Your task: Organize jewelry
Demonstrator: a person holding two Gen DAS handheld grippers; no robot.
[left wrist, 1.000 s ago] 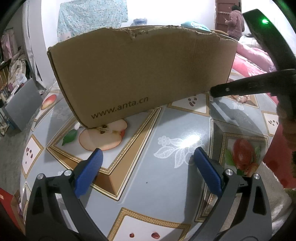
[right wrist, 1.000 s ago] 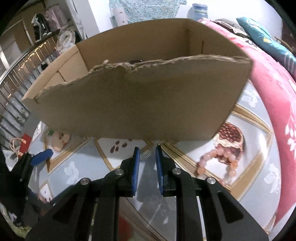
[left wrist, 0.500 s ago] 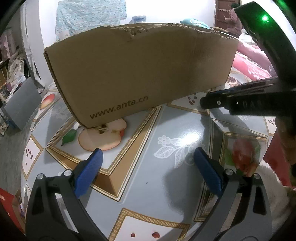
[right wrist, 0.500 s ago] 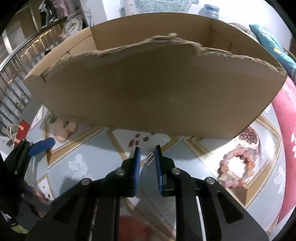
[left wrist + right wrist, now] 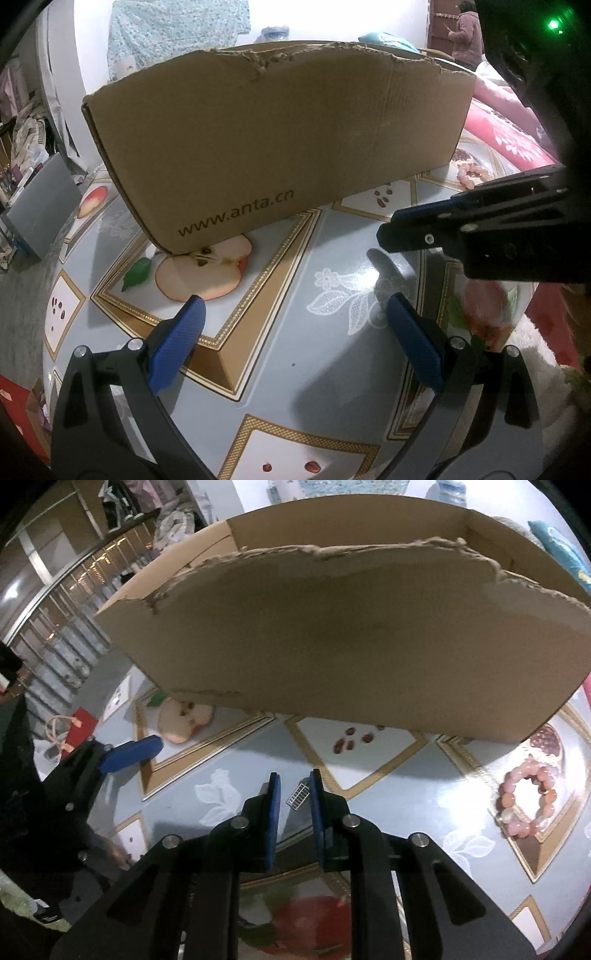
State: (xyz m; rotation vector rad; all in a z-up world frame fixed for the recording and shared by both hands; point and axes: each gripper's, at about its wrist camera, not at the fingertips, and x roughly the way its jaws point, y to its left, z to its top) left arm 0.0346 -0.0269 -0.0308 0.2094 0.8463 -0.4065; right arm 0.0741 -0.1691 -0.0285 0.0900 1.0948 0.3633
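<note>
A brown cardboard box marked www.anta.cn stands on the patterned table; it also shows in the right wrist view, open at the top. A pink bead bracelet lies on the table right of the box, and is small in the left wrist view. My left gripper is open and empty above the table in front of the box. My right gripper has its jaws nearly together with a narrow gap and nothing between them; it shows from the side in the left wrist view.
The table has a blue cloth with fruit pictures. A grey board leans at the left. A pink bed cover lies behind on the right. A red bag sits on the floor at the left.
My right gripper has moved back and to the left, away from the box and the bracelet. My left gripper has stayed nearly still.
</note>
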